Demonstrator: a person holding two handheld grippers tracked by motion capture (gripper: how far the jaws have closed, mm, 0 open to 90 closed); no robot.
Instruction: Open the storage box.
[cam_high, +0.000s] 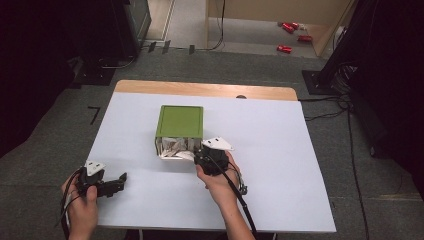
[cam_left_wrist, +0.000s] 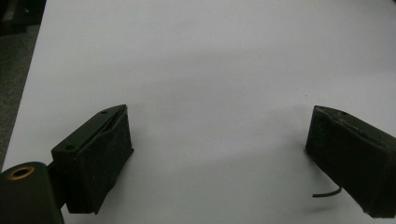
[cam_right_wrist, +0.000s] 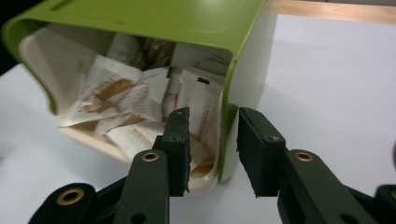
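From above, we see our right gripper at the open mouth of the green plastic box lying on its side, paper sachets spilling just ahead; the left gripper rests well apart.

Its own view shows the left jaws wide, nothing between.

The right gripper's view has its jaws straddling the box's side wall, not yet pinching. If we close askew, we judge the box could slide and scatter sachets.
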